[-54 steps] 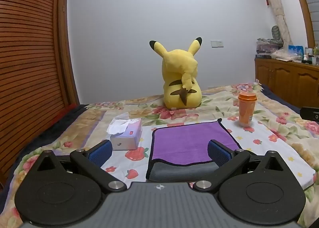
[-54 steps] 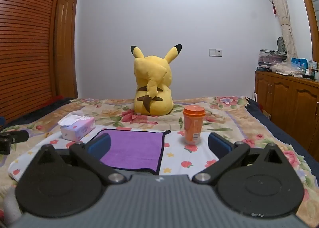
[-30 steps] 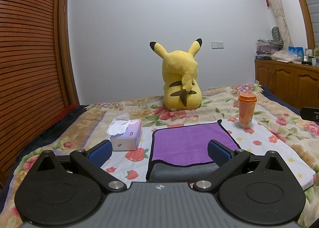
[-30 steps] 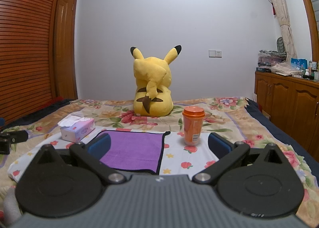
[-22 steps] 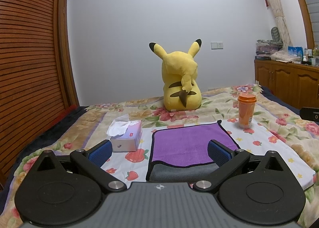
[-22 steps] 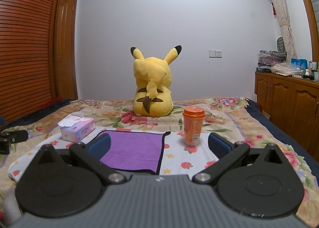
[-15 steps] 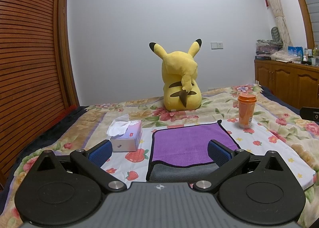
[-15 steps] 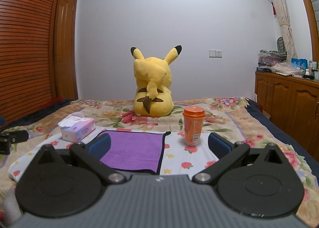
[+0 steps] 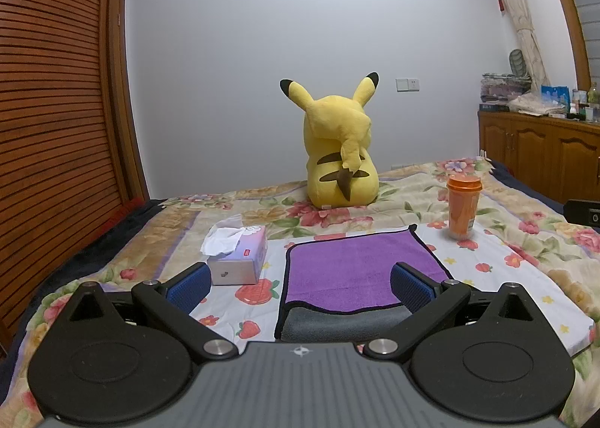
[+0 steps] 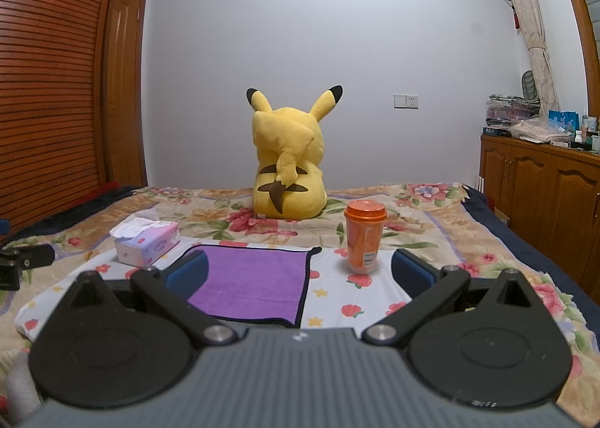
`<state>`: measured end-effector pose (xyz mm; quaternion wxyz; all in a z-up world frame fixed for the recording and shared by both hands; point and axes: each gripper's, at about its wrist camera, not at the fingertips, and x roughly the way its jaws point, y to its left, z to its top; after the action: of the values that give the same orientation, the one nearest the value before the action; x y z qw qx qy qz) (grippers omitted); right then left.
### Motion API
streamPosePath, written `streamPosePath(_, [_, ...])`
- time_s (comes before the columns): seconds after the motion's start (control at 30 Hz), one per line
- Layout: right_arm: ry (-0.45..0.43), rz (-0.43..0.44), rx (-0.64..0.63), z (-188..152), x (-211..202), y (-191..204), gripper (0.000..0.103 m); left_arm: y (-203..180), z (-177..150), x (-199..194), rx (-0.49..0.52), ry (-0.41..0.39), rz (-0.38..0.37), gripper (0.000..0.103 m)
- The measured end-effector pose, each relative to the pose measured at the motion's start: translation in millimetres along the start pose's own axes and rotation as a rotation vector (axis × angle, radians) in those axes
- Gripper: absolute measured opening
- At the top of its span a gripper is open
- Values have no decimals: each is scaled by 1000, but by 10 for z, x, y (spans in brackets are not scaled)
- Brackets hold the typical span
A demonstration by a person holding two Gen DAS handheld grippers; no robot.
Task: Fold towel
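Note:
A purple towel (image 9: 352, 267) with a black hem and a grey underside lies flat on the floral bedspread, folded over so a grey strip shows at its near edge. It also shows in the right wrist view (image 10: 251, 282). My left gripper (image 9: 300, 283) is open and empty, held above the bed just short of the towel's near edge. My right gripper (image 10: 300, 272) is open and empty, held to the right of the towel, near its right corner.
A tissue box (image 9: 240, 253) sits left of the towel. An orange cup with a lid (image 9: 463, 207) stands to its right. A yellow plush toy (image 9: 339, 150) sits behind. A wooden cabinet (image 10: 543, 188) stands right of the bed, a slatted wardrobe (image 9: 48, 128) left.

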<state>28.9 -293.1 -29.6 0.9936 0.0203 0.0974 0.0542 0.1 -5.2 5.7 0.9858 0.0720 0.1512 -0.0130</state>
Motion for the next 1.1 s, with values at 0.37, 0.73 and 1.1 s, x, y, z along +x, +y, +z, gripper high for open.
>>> streamPosePath(0.37, [-1,0,0,-3,-4,1,103,1,-6,-1,1,-1,0,103])
streamPosePath(0.73, [-1,0,0,-4,-5,-1,103,0,-8,-1,1,-1,0,103])
streamPosePath(1.1, [5,2,-5,9,4,31,103,26,-56,-18,10,9,-7,103])
